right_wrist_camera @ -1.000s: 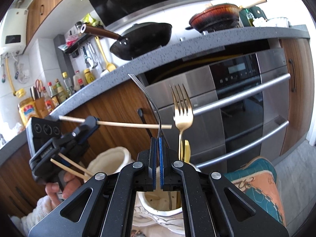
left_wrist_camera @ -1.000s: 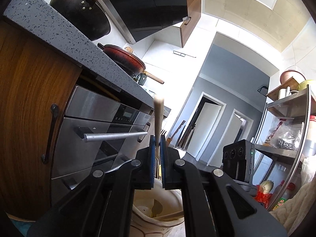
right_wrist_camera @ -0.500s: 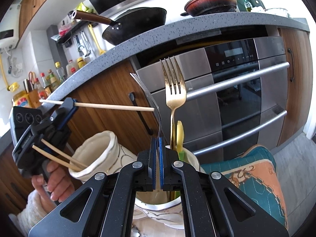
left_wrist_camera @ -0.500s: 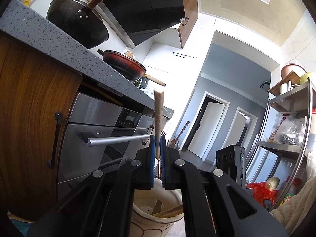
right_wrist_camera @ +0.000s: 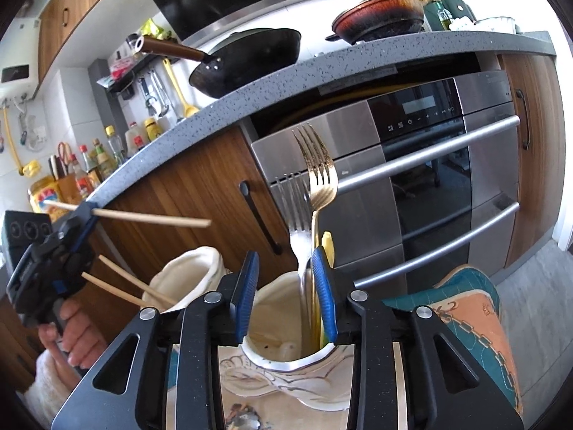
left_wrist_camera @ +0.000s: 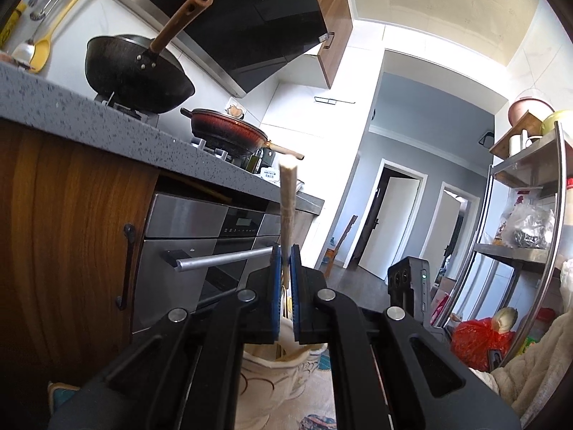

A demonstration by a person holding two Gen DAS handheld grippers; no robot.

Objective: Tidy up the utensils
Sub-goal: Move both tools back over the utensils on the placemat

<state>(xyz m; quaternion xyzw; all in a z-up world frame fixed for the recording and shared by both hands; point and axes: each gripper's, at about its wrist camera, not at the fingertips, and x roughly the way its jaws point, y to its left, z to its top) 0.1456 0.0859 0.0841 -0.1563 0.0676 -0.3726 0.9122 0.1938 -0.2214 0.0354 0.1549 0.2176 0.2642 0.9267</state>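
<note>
The right tool (right_wrist_camera: 286, 286), black-armed with blue pads, is hovering just over the mouth of the cream ceramic utensil jar with raised scrollwork (right_wrist_camera: 275, 329), and its jaws are opening. A blurred silver steel fork (right_wrist_camera: 298, 225) is standing between the pads, untouched by either, with its handle already down inside the jar. Just beside it in the same jar, a gold-coloured metal fork (right_wrist_camera: 319, 175) is standing upright with tines up, and a yellow plastic handle (right_wrist_camera: 327, 247) is poking out behind the right pad.

To the left of the jar, a second cream ceramic jar (right_wrist_camera: 195, 276) is holding two pale wooden chopsticks (right_wrist_camera: 121, 285) that are leaning out leftward. Farther left and above that jar, the left tool (right_wrist_camera: 84, 216) is clamped tight on a single pale wooden chopstick (right_wrist_camera: 150, 218), which is lying roughly level and pointing toward the forks; a person's hand (right_wrist_camera: 66, 337) is gripping the tool's handle below. In the left wrist view the same chopstick (left_wrist_camera: 287, 211) is rising straight out from between the closed blue pads of that tool (left_wrist_camera: 284, 276).

Behind the jars, a stainless steel built-in oven with bar handles (right_wrist_camera: 422, 179) is sitting under the grey speckled stone surface (right_wrist_camera: 322, 64), where a black wok with a brown handle (right_wrist_camera: 250, 57) and a reddish-brown pan (right_wrist_camera: 379, 18) are resting.
</note>
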